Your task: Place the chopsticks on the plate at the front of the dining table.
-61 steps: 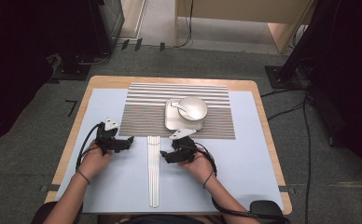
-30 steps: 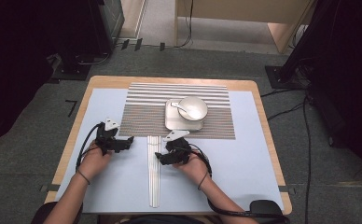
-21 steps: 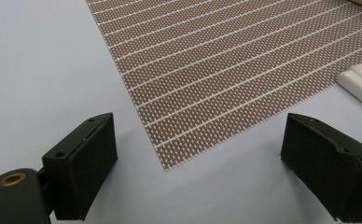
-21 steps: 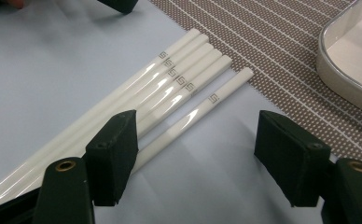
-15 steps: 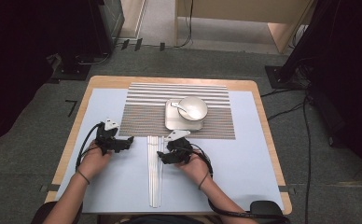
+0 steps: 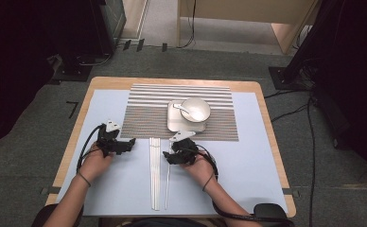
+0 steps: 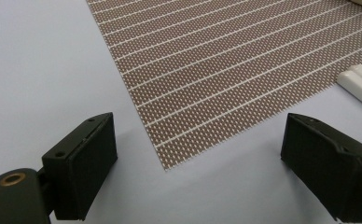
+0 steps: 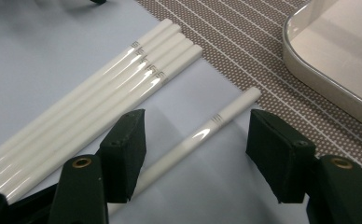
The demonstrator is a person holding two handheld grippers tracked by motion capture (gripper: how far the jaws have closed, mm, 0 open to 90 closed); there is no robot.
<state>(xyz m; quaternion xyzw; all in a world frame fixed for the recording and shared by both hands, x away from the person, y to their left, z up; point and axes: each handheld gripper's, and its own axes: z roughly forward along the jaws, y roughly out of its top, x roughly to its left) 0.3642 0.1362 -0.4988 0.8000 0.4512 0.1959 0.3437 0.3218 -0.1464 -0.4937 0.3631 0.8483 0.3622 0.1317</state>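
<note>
Right gripper view | right gripper (image 8: pixel 195 154) narrowing, still apart, around lone chopstick (image 8: pixel 202 133), not pinching

The table (image 6: pixel 262 101) has a light wooden edge and carries a pale blue-grey cover (image 6: pixel 248 156). On it lies a placemat (image 6: pixel 144 116) in brown mesh, dotted with fine white specks and crossed by thin white stripes. The tray (image 6: pixel 174 124) looks pale grey or silver, though the glare makes that hard to judge, and the bowl (image 6: pixel 198 111) in it is white. The chopsticks (image 8: pixel 118 79) are glossy white with a small grey marking near one end, as is the single chopstick (image 8: pixel 202 133). Both the left gripper (image 7: pixel 195 154) and the right gripper (image 8: pixel 195 149) have matt black jaws with small brass-coloured rivets.
</note>
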